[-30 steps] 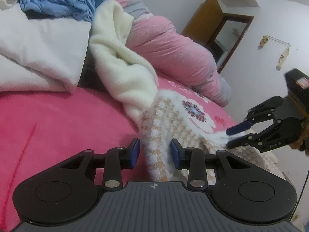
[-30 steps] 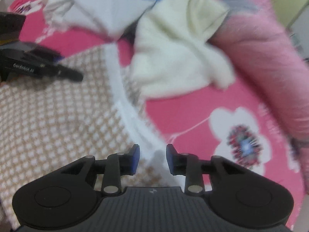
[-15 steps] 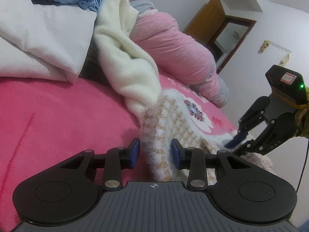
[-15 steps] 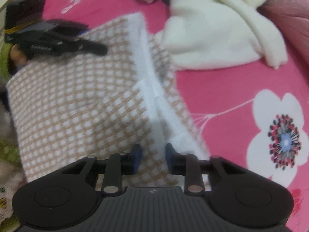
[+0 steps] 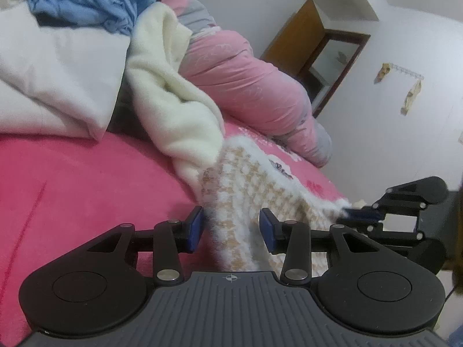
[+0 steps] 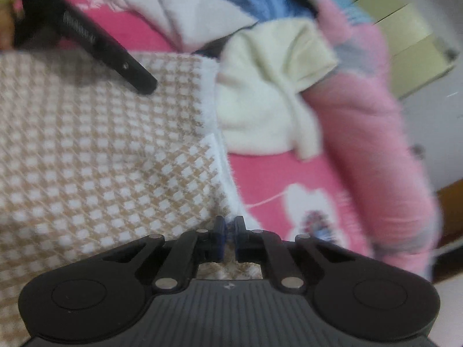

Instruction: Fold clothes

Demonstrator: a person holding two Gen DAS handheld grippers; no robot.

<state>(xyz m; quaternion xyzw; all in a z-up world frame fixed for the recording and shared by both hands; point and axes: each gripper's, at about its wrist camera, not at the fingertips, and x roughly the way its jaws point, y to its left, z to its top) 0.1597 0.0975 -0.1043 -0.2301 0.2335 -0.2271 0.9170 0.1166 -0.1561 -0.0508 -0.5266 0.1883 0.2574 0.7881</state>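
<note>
The fluffy beige-and-white checked garment (image 6: 95, 156) lies on the pink bed (image 5: 72, 179). Its white edge has just been clenched by the right tongs (image 6: 227, 235). The left tongs (image 5: 231, 232), widening, straddle its corner unpressed. Left closure is required before folding.

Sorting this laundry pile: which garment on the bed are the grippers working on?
The tan-and-white checked knit, not the cream fleece, blue top or white one. The right gripper pinches its white edge.

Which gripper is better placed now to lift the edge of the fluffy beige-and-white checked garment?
Right. The right gripper has just closed its jaws on the checked garment's white edge. The left gripper has fabric between its jaws, but they stand apart.
</note>
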